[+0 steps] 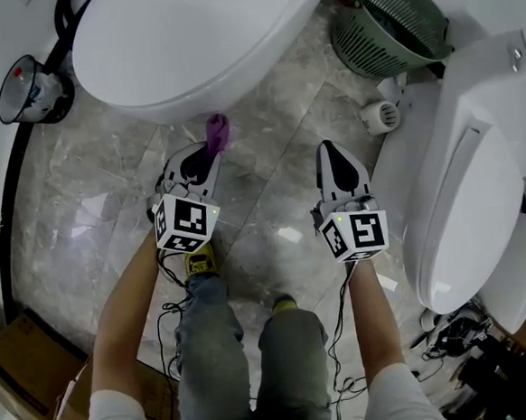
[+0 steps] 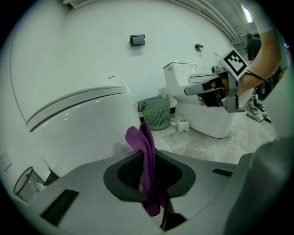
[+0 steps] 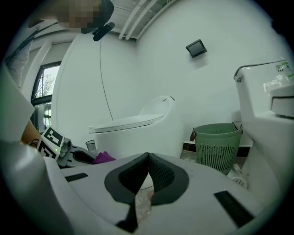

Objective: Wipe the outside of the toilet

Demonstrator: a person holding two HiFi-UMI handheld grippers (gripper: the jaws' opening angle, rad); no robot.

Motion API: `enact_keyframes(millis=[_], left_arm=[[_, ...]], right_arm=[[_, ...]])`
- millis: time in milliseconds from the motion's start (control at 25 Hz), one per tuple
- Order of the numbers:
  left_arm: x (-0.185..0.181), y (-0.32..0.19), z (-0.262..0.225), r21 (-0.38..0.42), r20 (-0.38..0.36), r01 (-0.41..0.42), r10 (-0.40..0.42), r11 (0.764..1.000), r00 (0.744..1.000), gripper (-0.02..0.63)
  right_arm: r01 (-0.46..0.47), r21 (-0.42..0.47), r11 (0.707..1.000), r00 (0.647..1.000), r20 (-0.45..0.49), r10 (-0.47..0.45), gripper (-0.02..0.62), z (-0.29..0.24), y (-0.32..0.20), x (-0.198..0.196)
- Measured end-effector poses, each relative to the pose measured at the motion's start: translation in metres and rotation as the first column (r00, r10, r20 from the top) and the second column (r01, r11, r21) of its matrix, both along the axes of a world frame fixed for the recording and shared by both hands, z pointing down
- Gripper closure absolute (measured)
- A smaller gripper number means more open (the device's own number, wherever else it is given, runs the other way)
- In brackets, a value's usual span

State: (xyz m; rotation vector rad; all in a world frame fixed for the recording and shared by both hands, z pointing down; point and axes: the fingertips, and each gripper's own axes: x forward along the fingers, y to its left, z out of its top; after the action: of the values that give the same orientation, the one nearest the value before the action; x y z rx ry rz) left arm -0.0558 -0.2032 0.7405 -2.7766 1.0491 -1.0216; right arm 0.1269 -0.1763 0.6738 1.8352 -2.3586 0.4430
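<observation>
Green slotted basket (image 1: 392, 24) stands on the marble floor (image 1: 82, 219) by the wall, btw the two toilets. Only its ribbed inside shows, so contents can't be told. A small white canister (image 1: 381, 115) lies just beside it. Far left, a clear cup (image 1: 28, 87) holds sth red & white. A cardboard box (image 1: 25, 355) sits bottom left, inside not visible.

L gripper (image 1: 211, 152) has its fingers clamped on a purple cloth (image 1: 217, 132). The cloth's free end pokes past the fingertips, right at the lower outer wall of the rounded toilet (image 1: 186, 38) — contact can't be told. R gripper (image 1: 329, 147) hangs over bare floor near the second toilet (image 1: 465, 189), fingers pressed together w/ nothing btw them.

Left gripper view only: the cloth (image 2: 144, 147) stands folded and upright out of the L gripper (image 2: 149, 167). A dark wall box (image 2: 137, 40) sits high up, and the R gripper shows side-on in a hand before the second toilet (image 2: 206, 119).

Right gripper view only: R gripper (image 3: 148, 158) pads meet in a closed seam — plus a window (image 3: 43, 92) far left. The basket (image 3: 217, 144) is seen upright from the side.
</observation>
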Motion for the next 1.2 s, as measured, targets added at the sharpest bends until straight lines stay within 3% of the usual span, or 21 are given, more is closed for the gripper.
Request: enact_keyframes(millis=[200, 640, 760, 1200], left_arm=[[-0.013, -0.001, -0.018, -0.055, -0.016, 0.037, -0.038, 0.998, 0.999, 0.537], [-0.022, 0.025, -0.078, -0.096, 0.018, 0.067, -0.065, 0.993, 0.998, 0.537], [-0.024, 0.031, -0.099, -0.108, 0.019, 0.085, -0.083, 0.991, 0.996, 0.537], [-0.035, 0.044, -0.191, -0.089, 0.003, 0.175, -0.175, 0.981, 0.984, 0.537]], right_arm=[[-0.019, -0.022, 1.000, 1.000, 0.018, 0.019, 0.588, -0.021, 0.005, 0.001], [-0.022, -0.057, 0.998, 0.998, 0.064, 0.026, 0.588, -0.092, 0.021, -0.006], [-0.062, -0.062, 0.996, 0.993, 0.093, 0.067, 0.588, -0.116, 0.021, 0.001], [-0.080, -0.102, 0.992, 0.988, 0.123, 0.092, 0.588, -0.195, 0.043, 0.000]])
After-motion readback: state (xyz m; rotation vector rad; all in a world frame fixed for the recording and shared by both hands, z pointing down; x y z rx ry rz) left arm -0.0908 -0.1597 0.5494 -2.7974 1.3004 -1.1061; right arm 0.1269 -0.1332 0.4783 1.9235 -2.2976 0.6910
